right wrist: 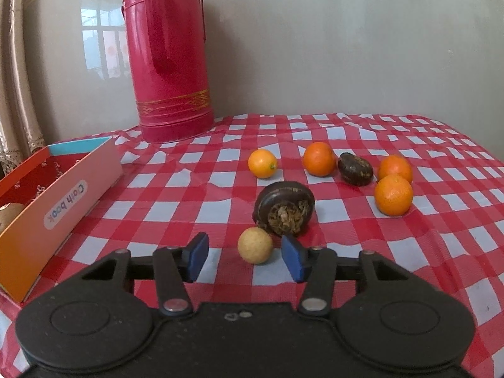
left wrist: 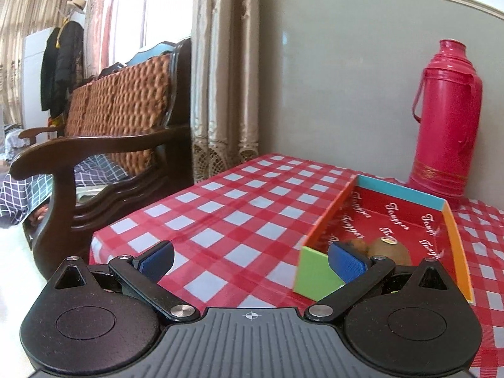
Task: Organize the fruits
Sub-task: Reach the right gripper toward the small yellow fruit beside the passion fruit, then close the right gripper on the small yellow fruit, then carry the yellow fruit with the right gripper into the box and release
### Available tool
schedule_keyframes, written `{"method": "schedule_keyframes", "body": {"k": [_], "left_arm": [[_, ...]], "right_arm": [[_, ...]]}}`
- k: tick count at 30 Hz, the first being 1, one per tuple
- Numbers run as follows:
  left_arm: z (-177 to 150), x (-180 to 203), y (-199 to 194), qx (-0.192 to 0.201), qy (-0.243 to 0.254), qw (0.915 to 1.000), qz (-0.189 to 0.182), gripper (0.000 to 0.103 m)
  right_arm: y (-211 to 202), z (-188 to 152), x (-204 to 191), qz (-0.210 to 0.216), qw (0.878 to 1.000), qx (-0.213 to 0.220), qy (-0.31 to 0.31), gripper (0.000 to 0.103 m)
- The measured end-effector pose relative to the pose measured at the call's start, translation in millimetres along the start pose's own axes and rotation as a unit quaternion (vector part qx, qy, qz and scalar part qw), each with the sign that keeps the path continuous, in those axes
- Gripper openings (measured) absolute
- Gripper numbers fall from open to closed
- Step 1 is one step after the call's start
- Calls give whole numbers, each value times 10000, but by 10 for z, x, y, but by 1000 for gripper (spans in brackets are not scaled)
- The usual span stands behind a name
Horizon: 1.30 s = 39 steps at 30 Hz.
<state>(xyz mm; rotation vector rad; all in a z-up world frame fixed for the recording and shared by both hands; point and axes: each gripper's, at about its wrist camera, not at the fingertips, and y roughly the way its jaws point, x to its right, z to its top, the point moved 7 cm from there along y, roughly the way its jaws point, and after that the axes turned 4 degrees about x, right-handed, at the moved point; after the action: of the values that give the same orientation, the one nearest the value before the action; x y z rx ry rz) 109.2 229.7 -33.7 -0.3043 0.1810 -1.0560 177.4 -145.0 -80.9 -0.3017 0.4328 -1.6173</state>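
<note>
Seven pieces of fruit lie loose on the red-and-white checked tablecloth point(right wrist: 362, 230) in the right wrist view; nearest is a small pale round fruit point(right wrist: 255, 245), sitting just ahead of the right gripper point(right wrist: 245, 255), whose blue pads are spread wide with nothing between them but cloth, the fruit just beyond their tips; right behind it, seemingly touching, a dark brown fruit point(right wrist: 285, 208) lies tipped with its dried, ragged end facing the camera, crowding the far side of the pale one; further back sits a yellow-orange citrus point(right wrist: 262, 163) on its own; to its right an orange point(right wrist: 318, 158), then a second dark fruit point(right wrist: 355, 168) just beside it, then two more oranges point(right wrist: 393, 193) stacked close at the right; the tall red thermos point(right wrist: 170, 60) stands at the back against the grey wall; off to the left is the open cardboard box point(right wrist: 63, 195), its long side reading "Cloth book" upside down, a kiwi point(right wrist: 9, 217) showing inside; over on the left wrist view, the left gripper point(left wrist: 251, 260) hangs released too, jaws wide, with its right pad in front of the box's near green wall point(left wrist: 312, 275); two kiwis point(left wrist: 390, 250) rest in the near end, partly hidden by that pad; a wooden armchair point(left wrist: 104, 145) with woven cushion and beige curtains point(left wrist: 225, 72) stand beyond the table's left edge.
</note>
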Motion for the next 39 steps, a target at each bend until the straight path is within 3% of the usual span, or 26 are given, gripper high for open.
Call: {"method": "schedule_keyframes", "body": {"k": [7, 18, 26, 33, 39], "left_arm": [[-22, -163, 17, 12, 4, 9999, 160, 103], [-44, -365, 27, -11, -52, 9995, 320, 103], [-57, -485, 38, -54, -195, 9990, 390, 103], [-60, -525, 42, -50, -263, 9989, 387, 103], [-68, -595, 51, -64, -379, 9983, 434, 103]], "right_arm": [[52, -7, 0, -75, 9999, -125, -34, 35], [67, -19, -31, -112, 9996, -171, -189, 16], [41, -23, -30, -26, 9998, -127, -179, 16], [-36, 52, -159, 320, 9994, 39, -94, 16], [-254, 261, -609, 1174, 9921, 390, -211, 16]]}}
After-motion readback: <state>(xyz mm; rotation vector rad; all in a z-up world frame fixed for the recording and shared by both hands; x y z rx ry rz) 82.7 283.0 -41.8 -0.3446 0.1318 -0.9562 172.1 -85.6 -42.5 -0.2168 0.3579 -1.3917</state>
